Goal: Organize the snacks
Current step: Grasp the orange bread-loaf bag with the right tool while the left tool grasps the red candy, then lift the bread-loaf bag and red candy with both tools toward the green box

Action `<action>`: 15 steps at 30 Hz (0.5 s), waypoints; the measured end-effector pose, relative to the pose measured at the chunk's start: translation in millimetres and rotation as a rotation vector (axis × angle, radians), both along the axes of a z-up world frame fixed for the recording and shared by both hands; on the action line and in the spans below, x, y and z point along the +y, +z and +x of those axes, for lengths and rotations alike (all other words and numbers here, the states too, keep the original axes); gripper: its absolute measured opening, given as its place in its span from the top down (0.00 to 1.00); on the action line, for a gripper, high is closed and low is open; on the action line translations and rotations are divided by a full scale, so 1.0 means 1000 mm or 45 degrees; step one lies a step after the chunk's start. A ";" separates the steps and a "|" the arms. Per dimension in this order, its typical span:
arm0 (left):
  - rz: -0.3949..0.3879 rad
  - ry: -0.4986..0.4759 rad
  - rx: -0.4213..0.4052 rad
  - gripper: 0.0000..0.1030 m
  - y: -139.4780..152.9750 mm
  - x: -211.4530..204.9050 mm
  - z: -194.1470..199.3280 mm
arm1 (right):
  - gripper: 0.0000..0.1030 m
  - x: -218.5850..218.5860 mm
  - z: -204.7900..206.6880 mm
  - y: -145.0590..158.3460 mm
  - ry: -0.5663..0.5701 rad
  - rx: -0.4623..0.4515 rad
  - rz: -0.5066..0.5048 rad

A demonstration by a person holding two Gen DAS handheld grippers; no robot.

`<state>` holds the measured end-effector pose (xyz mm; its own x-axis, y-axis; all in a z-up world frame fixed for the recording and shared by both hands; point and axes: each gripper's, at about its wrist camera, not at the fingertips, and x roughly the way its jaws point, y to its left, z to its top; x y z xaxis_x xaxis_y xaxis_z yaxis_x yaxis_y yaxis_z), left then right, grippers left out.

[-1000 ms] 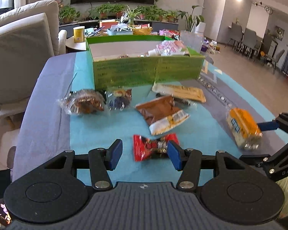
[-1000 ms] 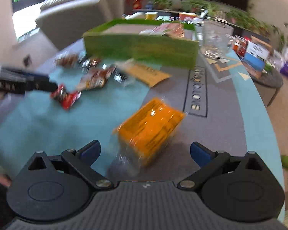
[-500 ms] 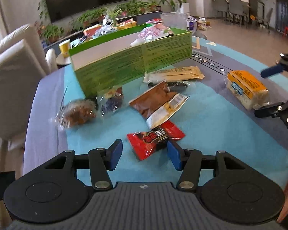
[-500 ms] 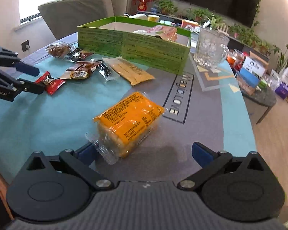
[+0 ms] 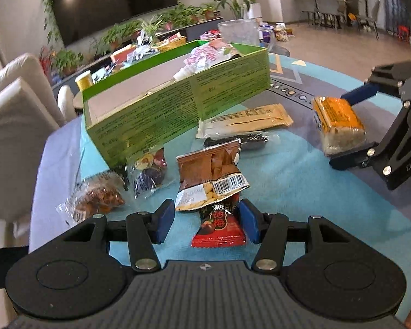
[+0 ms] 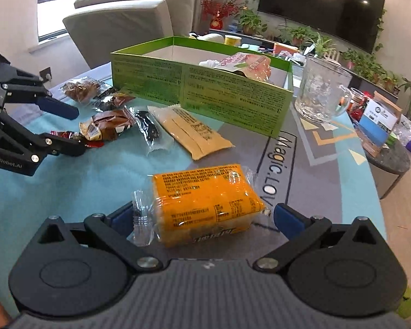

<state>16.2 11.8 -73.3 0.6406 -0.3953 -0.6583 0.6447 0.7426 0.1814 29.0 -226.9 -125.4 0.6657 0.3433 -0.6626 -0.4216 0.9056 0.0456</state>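
Now left tool (image 5: 204, 223) closer astride red packet (image 5: 219, 229), right tool (image 6: 204, 219) astride orange pack (image 6: 205, 200)

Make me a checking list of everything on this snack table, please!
Surface: teal and grey printed mat covers the table.
Job's things: open green cardboard box with a pink packet inside; orange wrapped cake pack, red plum candy packet, brown peanut packet, tan flat packet, dark slim packet and two clear bags of sweets lie on the mat.
Clutter: clear glass mug beside the box.
Grippers: left gripper open around the red packet; right gripper open around the orange pack.
Cables: nothing seen.
Surroundings: beige armchair, black wall television, potted plants.
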 end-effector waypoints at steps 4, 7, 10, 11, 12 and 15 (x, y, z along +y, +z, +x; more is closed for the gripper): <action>-0.110 0.086 0.107 0.52 0.000 0.010 0.005 | 0.21 -0.001 0.004 -0.003 0.088 -0.027 0.059; -0.167 0.115 0.165 0.53 -0.001 0.016 0.006 | 0.21 0.002 0.006 -0.004 0.132 -0.033 0.072; -0.167 0.082 0.157 0.62 -0.001 0.015 0.002 | 0.21 0.003 0.013 -0.005 0.138 0.012 0.104; -0.178 0.072 0.160 0.66 0.000 0.014 0.001 | 0.21 0.003 0.017 -0.005 0.136 0.042 0.126; -0.183 0.066 0.170 0.66 0.000 0.013 0.000 | 0.21 0.002 0.020 -0.005 0.116 0.066 0.156; -0.199 0.039 0.179 0.67 0.001 0.011 -0.004 | 0.21 0.001 0.021 -0.003 0.039 0.087 0.234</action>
<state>11.7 22.8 -72.1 0.5601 -0.4815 -0.6741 0.6324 0.7742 -0.0275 49.7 -226.2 -128.5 0.6086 0.4824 -0.6300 -0.4394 0.8660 0.2387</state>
